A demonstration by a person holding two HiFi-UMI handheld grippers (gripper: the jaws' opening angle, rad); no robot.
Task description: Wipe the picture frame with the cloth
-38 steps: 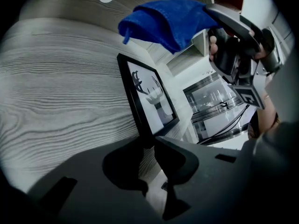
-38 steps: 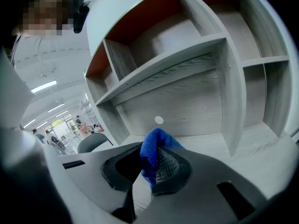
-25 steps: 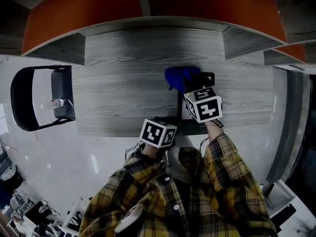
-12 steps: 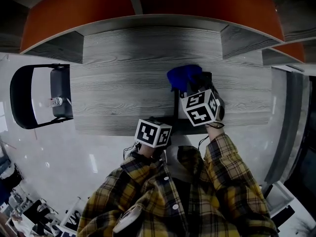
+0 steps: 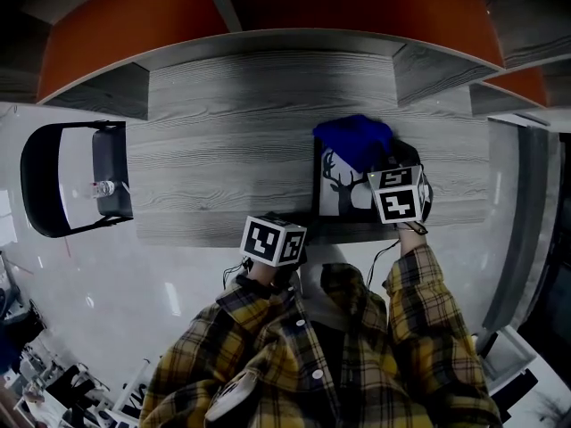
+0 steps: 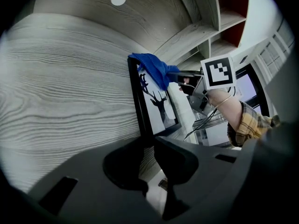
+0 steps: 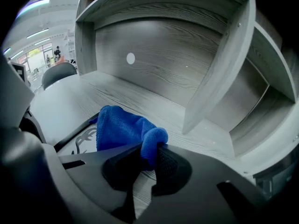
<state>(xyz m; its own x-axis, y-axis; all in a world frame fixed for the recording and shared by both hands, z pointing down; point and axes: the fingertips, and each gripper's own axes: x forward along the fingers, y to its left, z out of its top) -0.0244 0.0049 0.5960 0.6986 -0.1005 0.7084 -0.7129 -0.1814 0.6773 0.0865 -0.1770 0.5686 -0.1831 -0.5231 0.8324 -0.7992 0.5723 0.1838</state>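
Note:
A black picture frame (image 5: 343, 194) with a deer print lies flat on the grey wood desk (image 5: 223, 150), near its front edge. My right gripper (image 7: 149, 160) is shut on a blue cloth (image 7: 124, 127), which bunches on the frame's far right part (image 5: 355, 139). Its marker cube (image 5: 397, 194) sits over the frame's right side. My left gripper (image 6: 148, 148) is shut on the frame's near left corner; the frame (image 6: 156, 104) runs away from its jaws. The left gripper view also takes in the cloth (image 6: 152, 69) and the right gripper (image 6: 184, 80).
A black chair (image 5: 76, 176) with a small bottle (image 5: 104, 187) on its seat stands left of the desk. Grey shelf dividers (image 5: 428, 65) rise at the desk's back right, under orange panels. A round cable hole (image 7: 130, 58) marks the back panel.
My right gripper has slid the blue cloth to the right across the frame, uncovering the deer print. The left gripper has stayed at the frame's near left corner.

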